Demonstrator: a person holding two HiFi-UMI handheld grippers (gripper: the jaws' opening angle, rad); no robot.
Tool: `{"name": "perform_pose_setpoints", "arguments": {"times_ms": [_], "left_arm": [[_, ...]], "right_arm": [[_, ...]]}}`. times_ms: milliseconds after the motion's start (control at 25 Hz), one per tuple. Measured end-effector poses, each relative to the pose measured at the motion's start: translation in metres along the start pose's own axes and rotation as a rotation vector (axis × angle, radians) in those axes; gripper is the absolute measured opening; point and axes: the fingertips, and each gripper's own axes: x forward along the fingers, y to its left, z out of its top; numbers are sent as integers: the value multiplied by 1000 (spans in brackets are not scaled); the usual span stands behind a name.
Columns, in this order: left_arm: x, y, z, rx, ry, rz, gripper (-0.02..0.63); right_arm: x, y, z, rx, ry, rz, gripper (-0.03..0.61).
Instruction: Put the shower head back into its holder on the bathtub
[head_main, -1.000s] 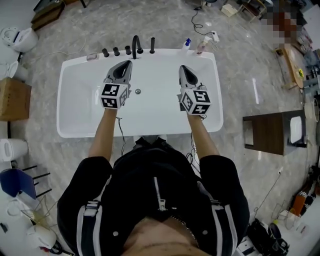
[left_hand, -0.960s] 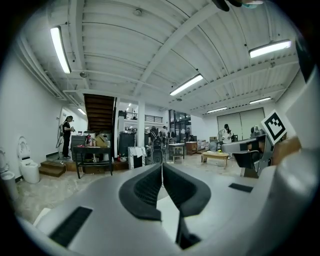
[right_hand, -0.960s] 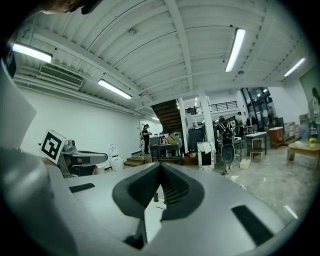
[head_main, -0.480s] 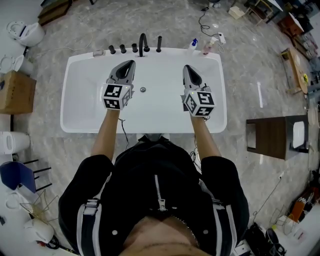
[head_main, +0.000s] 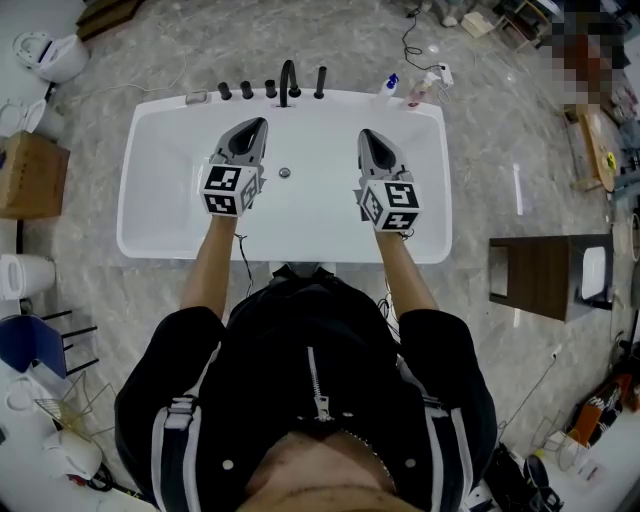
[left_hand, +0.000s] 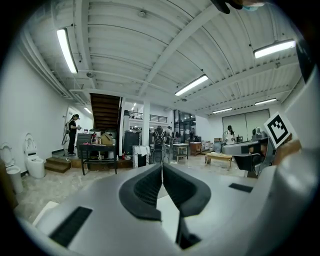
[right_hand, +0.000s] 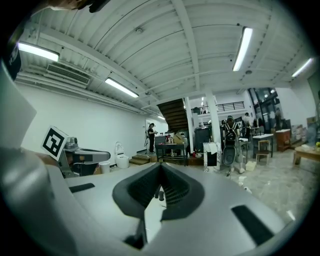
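Holds left gripper (head_main: 256, 124) and right gripper (head_main: 366, 134) side by side over the white bathtub (head_main: 310, 215), fingers of each pressed together on nothing. Shows slim black shower head (head_main: 320, 82) at the far rim, just right of the curved spout (head_main: 289, 78), standing on end, long axis vertical.

Left gripper (head_main: 260, 123) and right gripper (head_main: 364, 134) level, side by side, jaws together, both empty
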Motion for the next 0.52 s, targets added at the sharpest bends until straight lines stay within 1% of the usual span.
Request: {"name": "perform_pose_setpoints", "arguments": {"times_ms": [520], "left_arm": [[0,1,-14,-21,25,4,28]], "right_arm": [[4,0,-6,5,17,13,8]]}}
